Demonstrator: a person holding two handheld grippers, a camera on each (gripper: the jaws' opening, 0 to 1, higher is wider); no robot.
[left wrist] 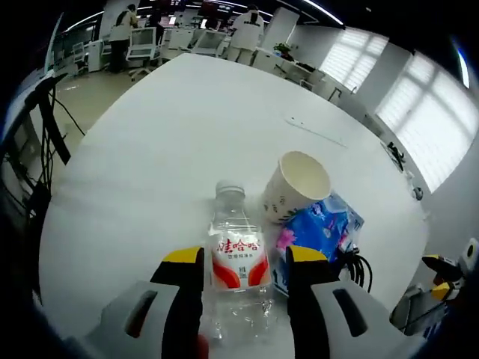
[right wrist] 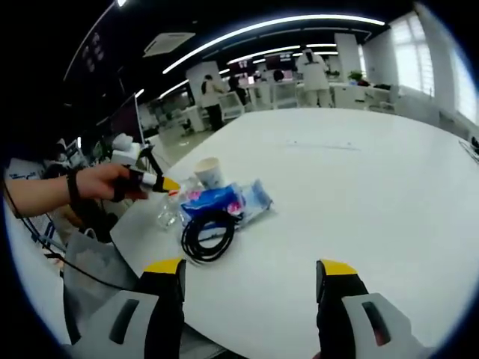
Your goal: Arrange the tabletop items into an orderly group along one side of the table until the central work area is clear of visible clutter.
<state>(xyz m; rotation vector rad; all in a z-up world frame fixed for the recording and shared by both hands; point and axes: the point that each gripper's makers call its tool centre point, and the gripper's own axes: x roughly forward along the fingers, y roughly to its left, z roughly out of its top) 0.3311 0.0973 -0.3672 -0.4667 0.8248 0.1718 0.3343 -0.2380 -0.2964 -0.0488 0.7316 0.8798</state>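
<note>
My left gripper (left wrist: 245, 262) has its jaws around a clear water bottle (left wrist: 238, 258) lying on the white table (left wrist: 165, 142), beside a paper cup (left wrist: 296, 185), a blue tissue pack (left wrist: 322, 228) and a black cable (right wrist: 207, 235). My right gripper (right wrist: 251, 271) hovers spread wide, holding nothing.

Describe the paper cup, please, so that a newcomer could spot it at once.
On the big white table, find the cluster near the edge. Behind the blue packet and beside the clear bottle lies the paper cup, tipped over, its open mouth showing: the sole white, hollow item there.
</note>
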